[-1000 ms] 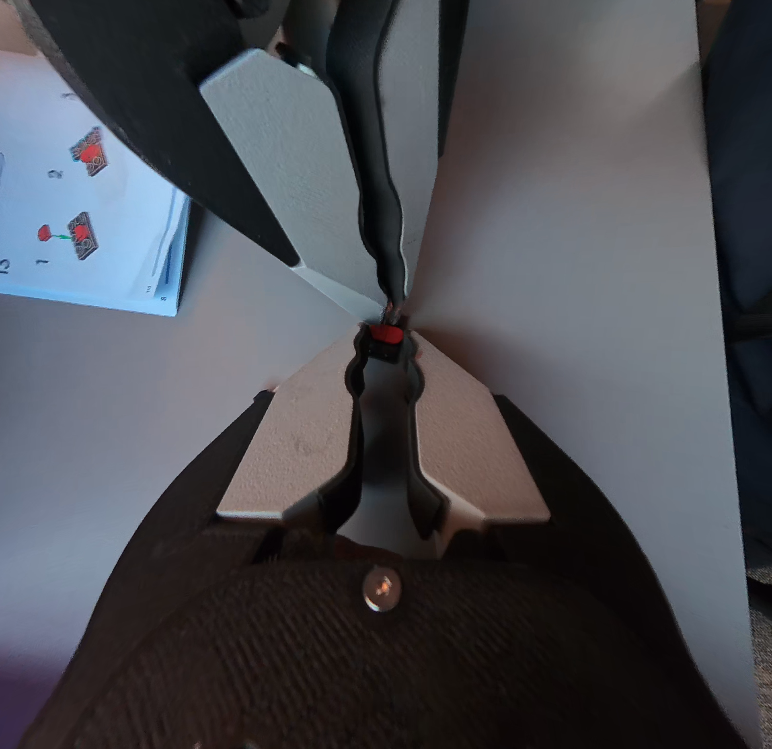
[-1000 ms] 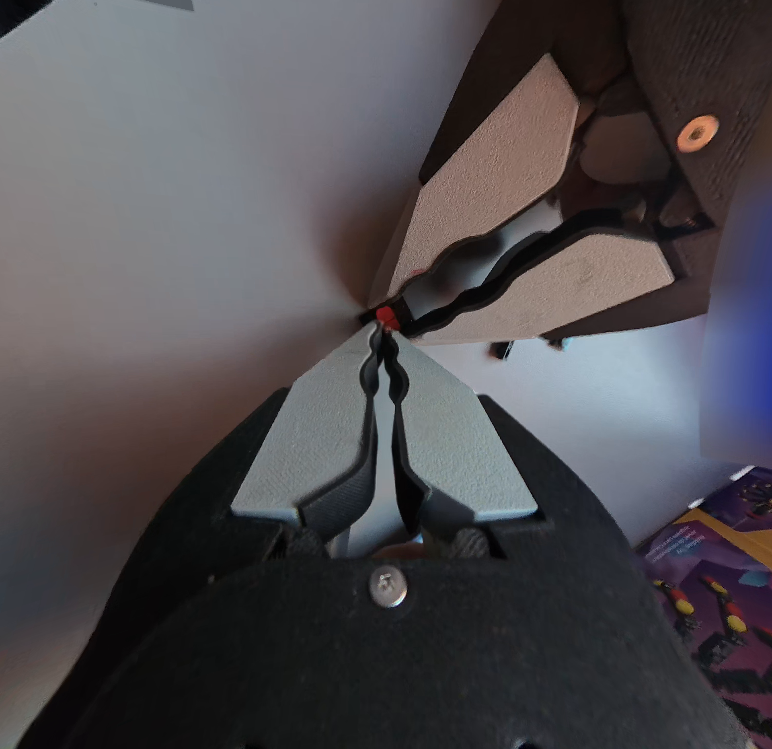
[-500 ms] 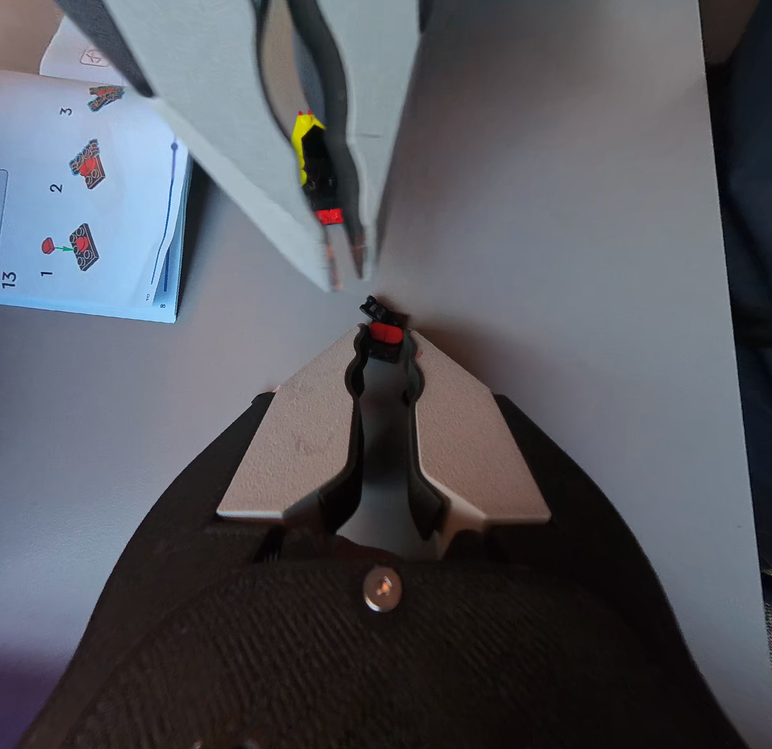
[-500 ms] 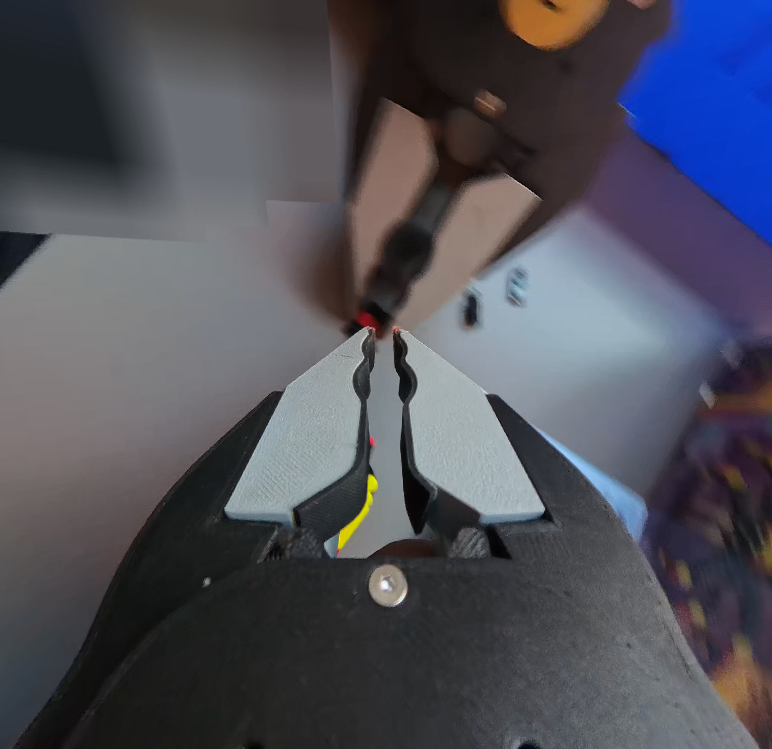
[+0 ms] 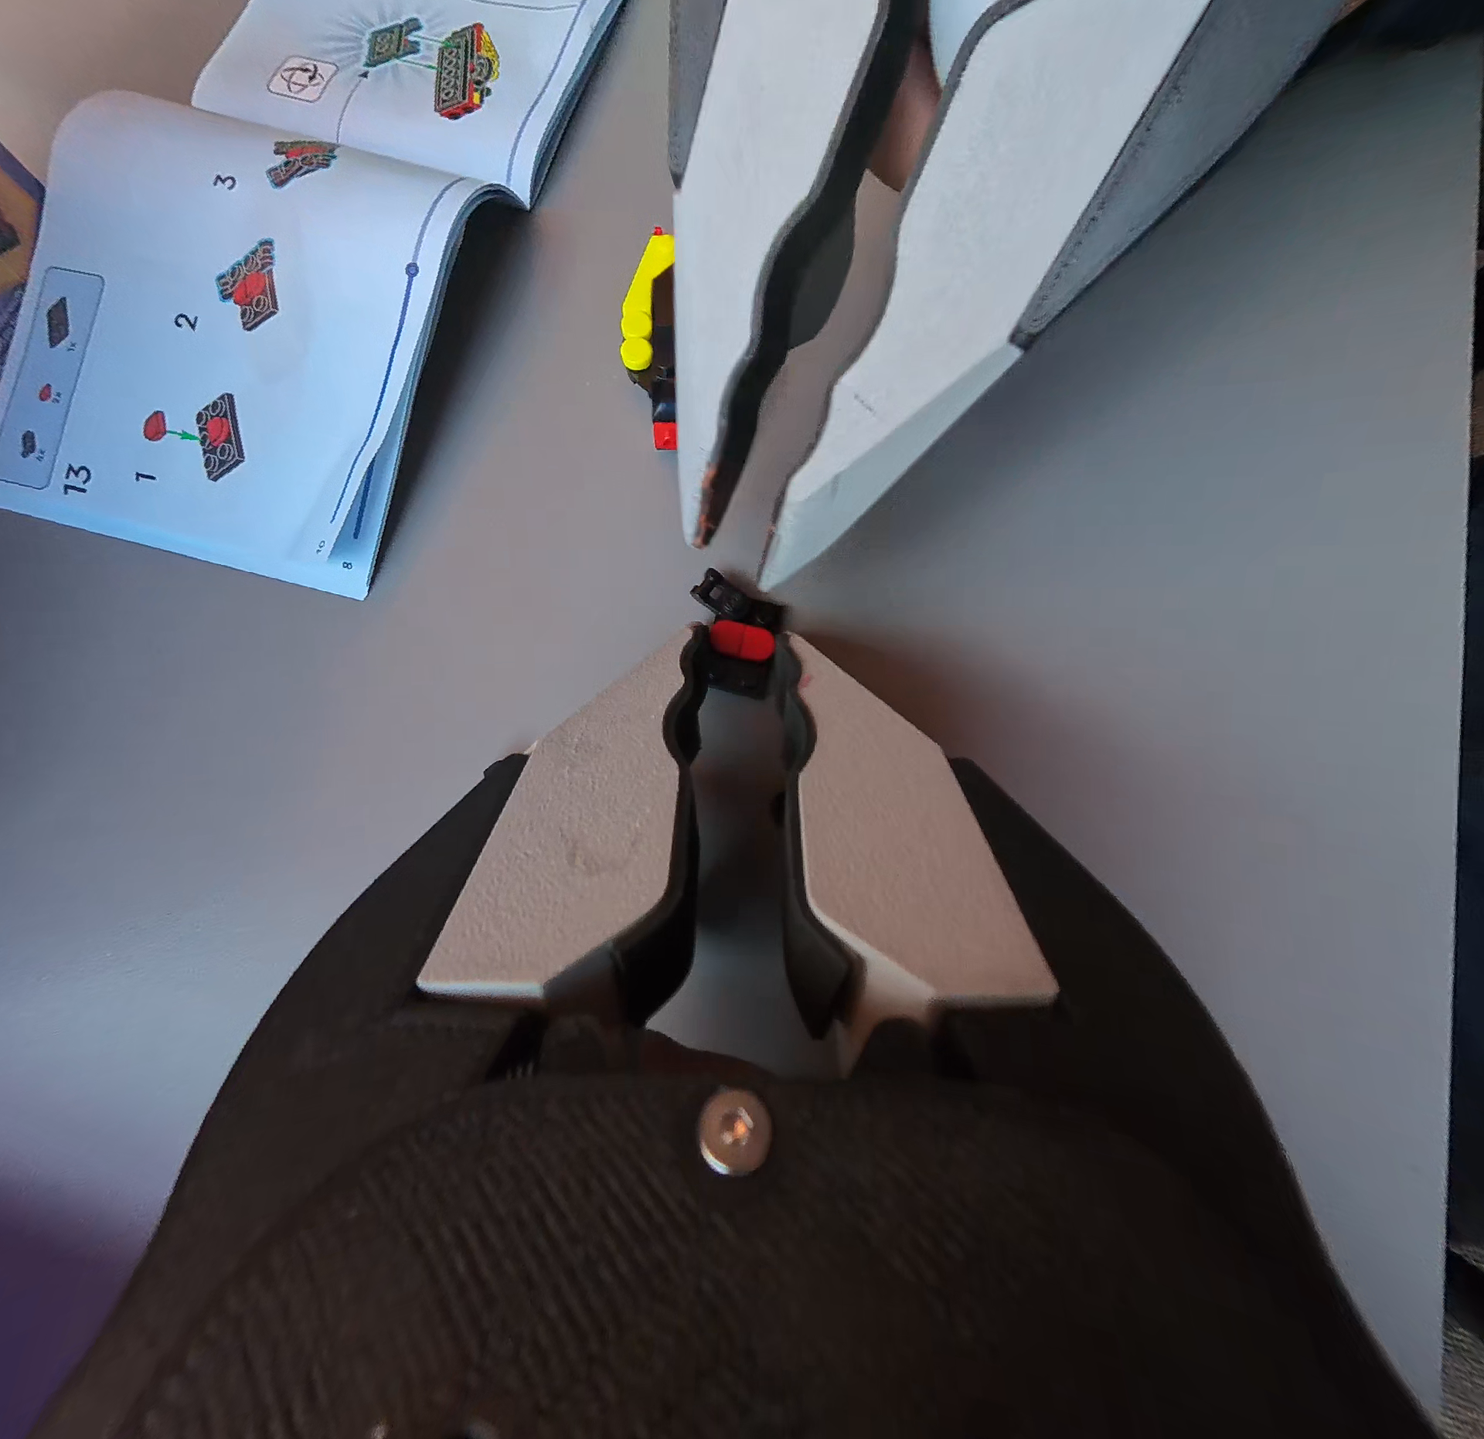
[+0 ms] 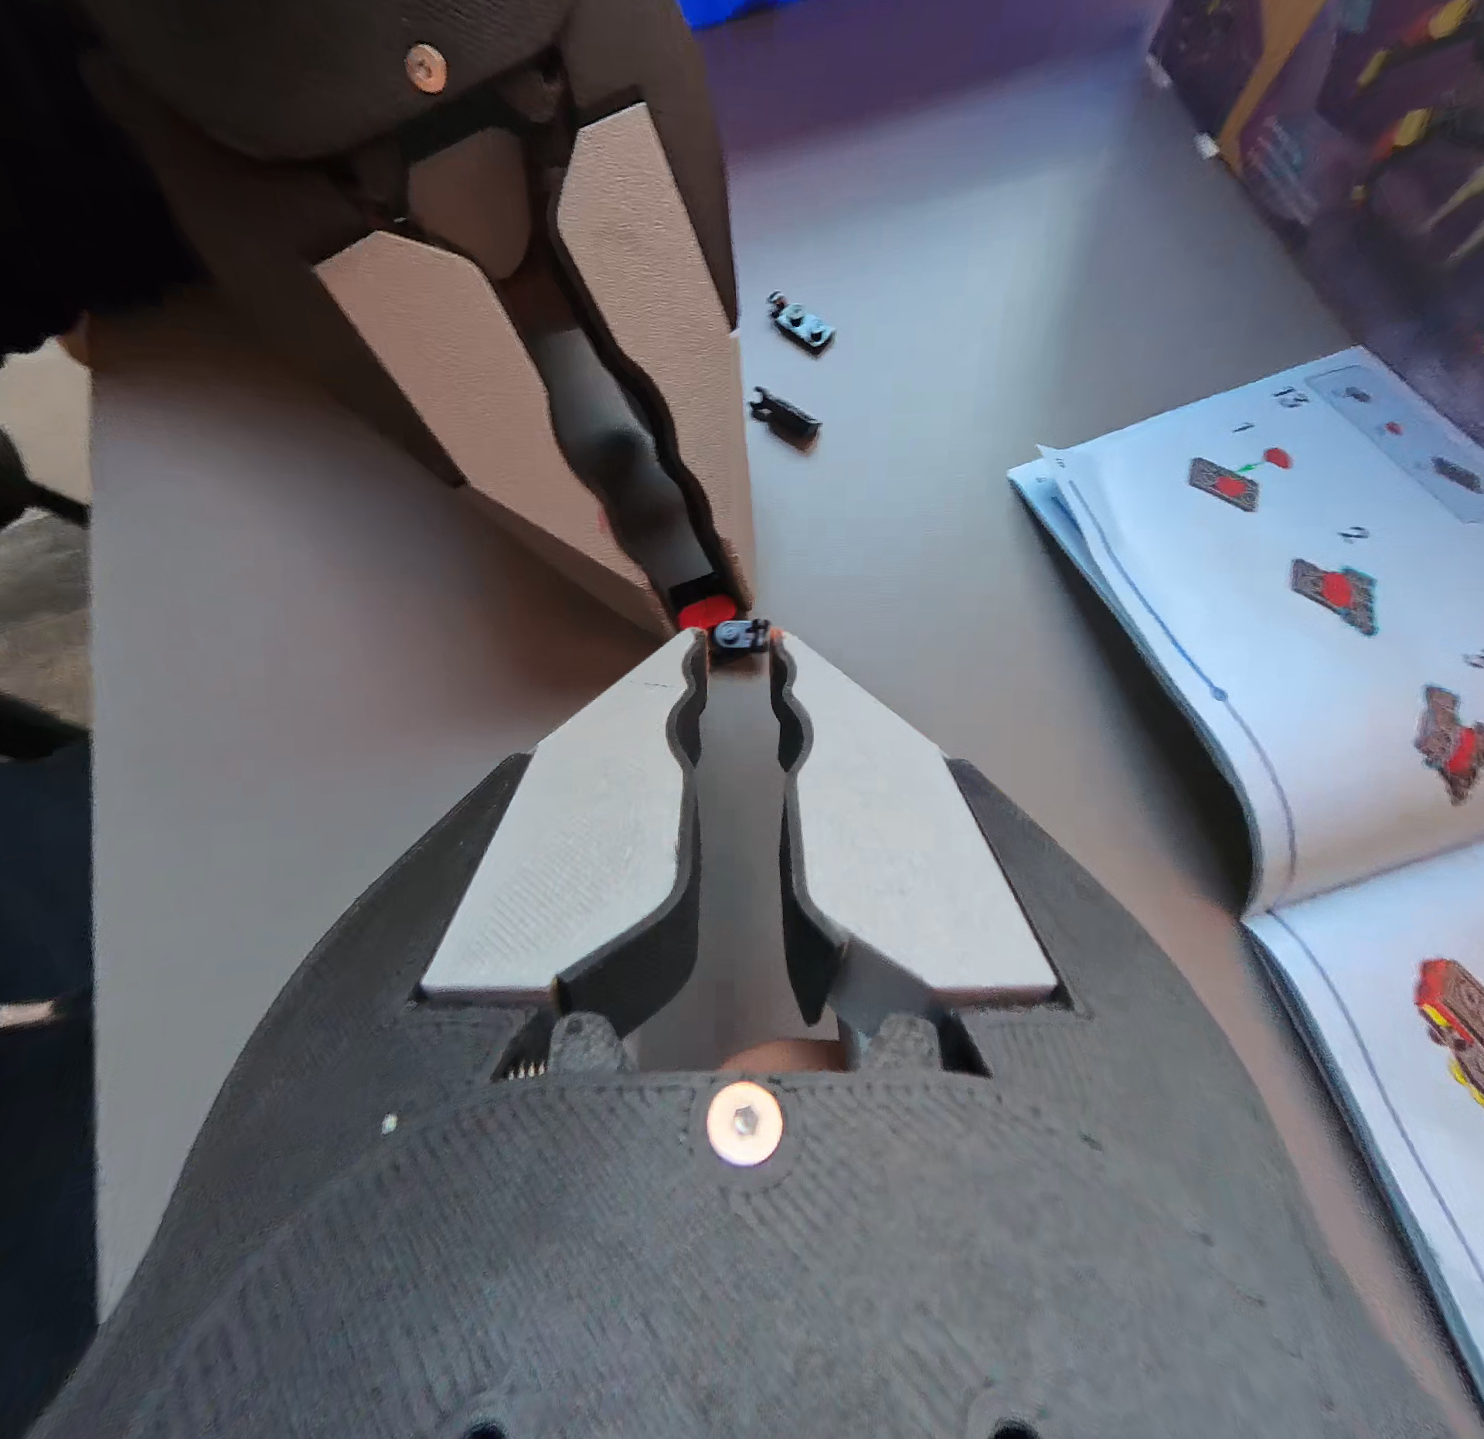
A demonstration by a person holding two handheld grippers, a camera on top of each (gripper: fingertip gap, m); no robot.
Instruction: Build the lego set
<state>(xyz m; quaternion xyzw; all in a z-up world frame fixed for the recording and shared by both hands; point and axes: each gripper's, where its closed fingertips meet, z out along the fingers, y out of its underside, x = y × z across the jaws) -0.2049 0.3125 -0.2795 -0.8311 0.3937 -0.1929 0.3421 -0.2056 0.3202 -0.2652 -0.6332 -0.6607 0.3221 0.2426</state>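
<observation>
The left tongs [image 5: 735,662] are clamped on a small black plate carrying a red round tile [image 5: 740,638], held just above the grey tabletop [image 5: 1124,678]. A tiny black clip piece [image 6: 737,639] sits at the far end of that plate, apparently attached, though I cannot tell how firmly it is seated. The right tongs [image 6: 735,646] stand slightly parted, tips on either side of the clip; from the left wrist view they look just clear of it, so I judge them loose rather than gripping. On the tabletop beyond, partly hidden by the right tongs, lies a yellow, black and red sub-assembly [image 5: 646,332]. The open instruction booklet [image 5: 241,316] lies to the left in that view, and two spare dark pieces [image 6: 791,373] rest farther off, near the purple box [image 6: 1349,100]. The step in hand seems to be fixing the clip onto the plate. To do it well, I would keep the left tongs steady and level, bring the right tips squarely onto the clip's sides, and press straight down along the studs rather than at an angle. The piece is so small that a skewed push could flick it out or twist the plate in its grip, so gentle, even pressure looks wise.
</observation>
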